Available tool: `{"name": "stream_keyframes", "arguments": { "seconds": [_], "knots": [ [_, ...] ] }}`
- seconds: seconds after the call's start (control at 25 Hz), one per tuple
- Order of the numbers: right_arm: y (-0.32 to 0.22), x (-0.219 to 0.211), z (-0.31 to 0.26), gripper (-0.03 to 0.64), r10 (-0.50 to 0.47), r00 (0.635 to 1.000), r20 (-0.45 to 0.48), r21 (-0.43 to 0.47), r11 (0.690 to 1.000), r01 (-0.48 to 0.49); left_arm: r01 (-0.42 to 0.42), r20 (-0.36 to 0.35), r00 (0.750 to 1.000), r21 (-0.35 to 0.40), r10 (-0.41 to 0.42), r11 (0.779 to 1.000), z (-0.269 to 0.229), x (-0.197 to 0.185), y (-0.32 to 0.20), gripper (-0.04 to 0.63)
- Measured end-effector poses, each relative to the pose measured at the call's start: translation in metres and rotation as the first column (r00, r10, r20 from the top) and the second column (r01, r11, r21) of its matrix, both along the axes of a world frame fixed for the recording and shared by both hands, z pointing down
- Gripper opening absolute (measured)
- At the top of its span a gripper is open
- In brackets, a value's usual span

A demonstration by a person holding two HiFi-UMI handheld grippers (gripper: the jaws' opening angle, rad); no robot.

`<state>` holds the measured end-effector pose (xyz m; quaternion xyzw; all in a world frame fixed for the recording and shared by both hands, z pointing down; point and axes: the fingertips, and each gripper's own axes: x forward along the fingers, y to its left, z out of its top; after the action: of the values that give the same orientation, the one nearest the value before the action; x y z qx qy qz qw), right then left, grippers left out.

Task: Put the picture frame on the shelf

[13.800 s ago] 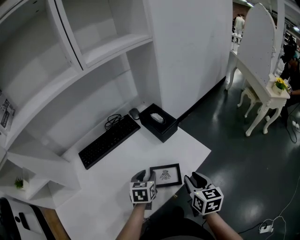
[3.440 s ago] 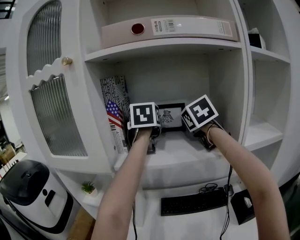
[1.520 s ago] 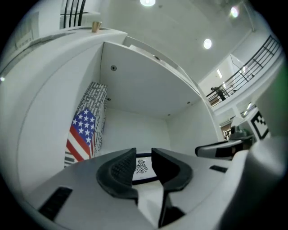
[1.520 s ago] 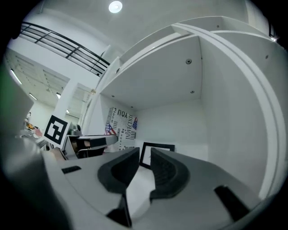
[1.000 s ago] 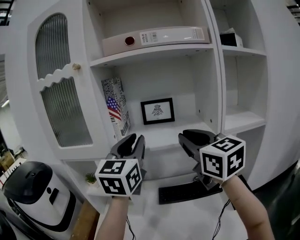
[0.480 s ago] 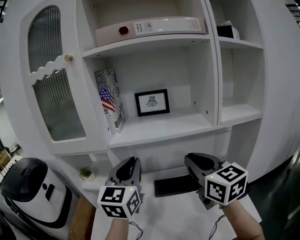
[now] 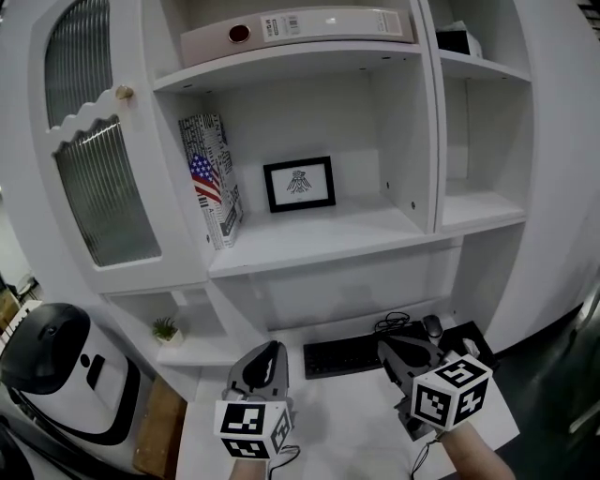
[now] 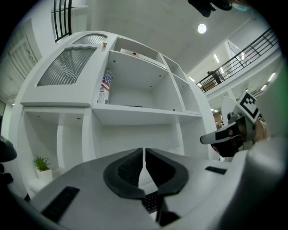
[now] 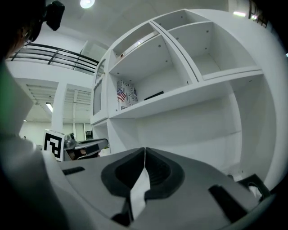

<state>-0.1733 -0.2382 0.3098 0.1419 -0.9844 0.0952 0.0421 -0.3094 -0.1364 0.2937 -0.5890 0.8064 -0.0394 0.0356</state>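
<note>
The black picture frame (image 7: 299, 184) with a small bird print stands upright at the back of the middle shelf (image 7: 319, 242), next to nothing that touches it. It shows as a thin dark strip in the right gripper view (image 9: 154, 95). Both grippers hang well below the shelf, over the white desk. My left gripper (image 7: 265, 352) (image 8: 144, 150) is shut and empty. My right gripper (image 7: 399, 345) (image 9: 144, 150) is shut too, nothing between its pads. Both pairs of jaws have just been closing on nothing.
A flag-printed box (image 7: 211, 178) stands at the shelf's left. A binder (image 7: 295, 26) lies on the shelf above. Under the grippers lie a keyboard (image 7: 342, 356) and mouse (image 7: 430, 325). A small plant (image 7: 166, 329) and a ribbed glass door (image 7: 98, 192) are at the left.
Both grippers have sunk from just under the shelf to desk height and their jaws have closed. The picture frame stays where it stood on the shelf.
</note>
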Motion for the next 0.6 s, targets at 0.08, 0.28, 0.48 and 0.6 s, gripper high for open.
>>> {"name": "stream_keyframes", "arguments": {
  "seconds": [0.08, 0.28, 0.48, 0.6],
  "knots": [
    [-0.001, 0.004, 0.011, 0.003, 0.009, 1.0, -0.01, -0.02, 1.0, -0.009, 0.001, -0.026, 1.0, -0.012, -0.002, 1.0, 0.012, 0.0, 0.002, 0.026],
    [0.0, 0.01, 0.031, 0.0, 0.017, 1.0, -0.02, -0.052, 0.999, -0.018, 0.01, -0.087, 0.996, -0.036, -0.014, 0.999, 0.042, 0.0, 0.01, 0.026],
    [0.005, 0.011, 0.049, 0.0, 0.02, 0.999, -0.038, -0.075, 0.997, -0.022, 0.019, -0.111, 0.993, -0.052, -0.025, 0.998, 0.057, -0.001, 0.014, 0.026],
    [0.006, 0.012, 0.059, 0.0, 0.021, 0.999, -0.049, -0.094, 0.995, -0.026, 0.022, -0.118, 0.993, -0.058, -0.029, 0.998, 0.062, -0.002, 0.016, 0.026]
  ]
}}
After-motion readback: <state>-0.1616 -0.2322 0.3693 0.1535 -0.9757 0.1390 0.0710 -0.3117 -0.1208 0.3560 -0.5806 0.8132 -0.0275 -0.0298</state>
